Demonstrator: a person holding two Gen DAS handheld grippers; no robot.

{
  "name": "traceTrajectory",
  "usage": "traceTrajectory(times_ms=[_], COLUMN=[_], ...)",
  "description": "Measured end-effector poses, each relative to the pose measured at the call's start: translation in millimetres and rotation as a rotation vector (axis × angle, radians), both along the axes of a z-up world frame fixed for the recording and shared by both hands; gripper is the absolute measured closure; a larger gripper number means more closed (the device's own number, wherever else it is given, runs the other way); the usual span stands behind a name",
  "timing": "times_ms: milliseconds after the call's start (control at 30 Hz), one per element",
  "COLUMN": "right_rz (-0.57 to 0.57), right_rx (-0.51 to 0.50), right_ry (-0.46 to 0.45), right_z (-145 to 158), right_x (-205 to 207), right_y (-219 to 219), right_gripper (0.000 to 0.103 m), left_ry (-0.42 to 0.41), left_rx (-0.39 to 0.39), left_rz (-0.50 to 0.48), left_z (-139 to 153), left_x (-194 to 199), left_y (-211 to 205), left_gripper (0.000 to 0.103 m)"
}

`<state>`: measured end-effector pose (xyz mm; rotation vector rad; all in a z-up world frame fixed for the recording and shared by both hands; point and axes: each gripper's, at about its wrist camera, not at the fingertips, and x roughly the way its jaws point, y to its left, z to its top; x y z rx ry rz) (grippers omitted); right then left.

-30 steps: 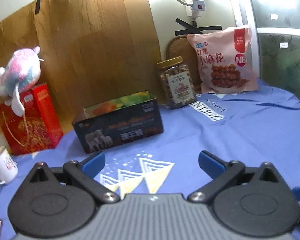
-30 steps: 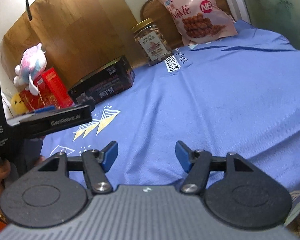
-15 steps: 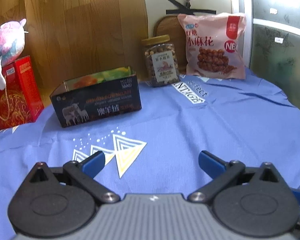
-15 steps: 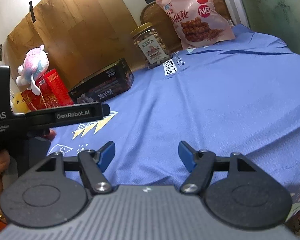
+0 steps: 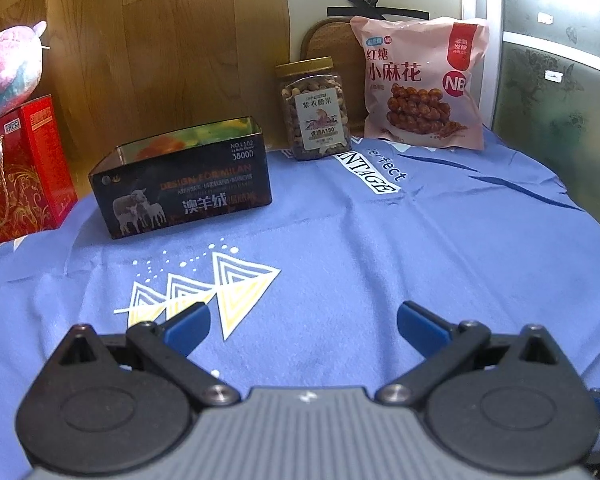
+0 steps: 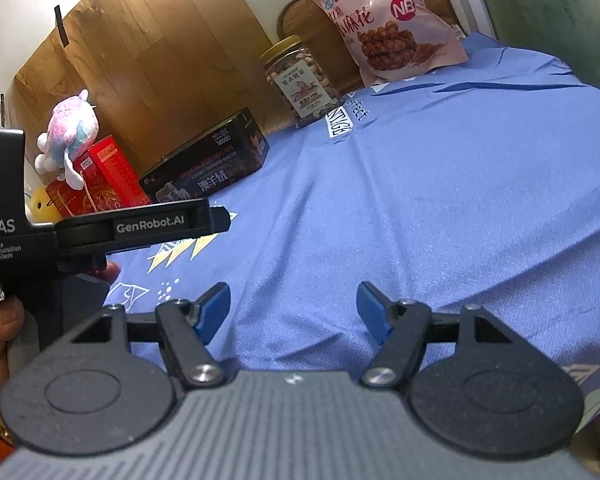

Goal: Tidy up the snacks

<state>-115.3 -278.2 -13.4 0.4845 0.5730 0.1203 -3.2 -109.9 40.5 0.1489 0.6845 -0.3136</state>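
Note:
A clear nut jar (image 5: 315,109) with a gold lid stands at the back of the blue cloth (image 5: 360,248). A pink snack bag (image 5: 422,84) leans upright to its right. An open black box (image 5: 184,178) sits to the jar's left. My left gripper (image 5: 303,322) is open and empty, low over the cloth, well short of them. My right gripper (image 6: 294,309) is open and empty over the near cloth. The jar (image 6: 300,78), bag (image 6: 384,20) and box (image 6: 212,164) lie far ahead of it. The left gripper's body (image 6: 100,232) shows at its left.
A red gift box (image 5: 20,168) with a pink plush toy (image 5: 8,76) on top stands at the far left. A wooden board (image 5: 160,40) and a wall back the table. The cloth's right edge (image 5: 572,208) drops off.
The left gripper has swung right and tilted, bringing the box, jar and bag toward the centre of its view. The right gripper has hardly moved. Both stay open.

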Motion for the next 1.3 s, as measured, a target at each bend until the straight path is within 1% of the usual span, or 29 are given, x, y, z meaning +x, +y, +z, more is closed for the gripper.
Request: traceTrajectory(times_ms=[233, 367, 567, 700, 900, 1100, 1300], right_rz=[-0.005, -0.016, -0.010, -0.009, -0.005, -0.009, -0.022], right_rx=[0.007, 0.009, 0.013, 0.012, 0.017, 0.021, 0.029], right_ry=[-0.002, -0.004, -0.002, -0.006, -0.003, -0.004, 0.001], right_z=[-1.1, -1.2, -2.6, -2.5, -5.2, -6.0, -6.8], right_x=[-0.5, -1.5, -0.9, -0.6, 1.1, 1.6, -0.9], right_y=[-3.7, -6.4, -5.4, -4.4, -1.6, -5.6, -9.0], right_gripper=[0.031, 0.031, 0.031, 0.031, 0.031, 0.031, 0.031], left_ry=[0.015, 0.003, -0.007, -0.002, 0.003, 0.011, 0.010], left_rx=[-0.009, -0.016, 0.004, -0.003, 0.001, 0.005, 0.009], left_rz=[0.002, -0.011, -0.017, -0.007, -0.020, -0.017, -0.037], left_z=[-2.0, 0.8, 0.2, 0.1, -2.3, -4.2, -4.1], left_x=[2.2, -0.5, -5.0, -4.5, -6.6, -4.6, -5.5], left_y=[-0.7, -4.5, -5.7, -1.1, 1.7, -1.6, -10.4], left_gripper=[0.000, 0.000, 0.000, 0.000, 0.000, 0.000, 0.000])
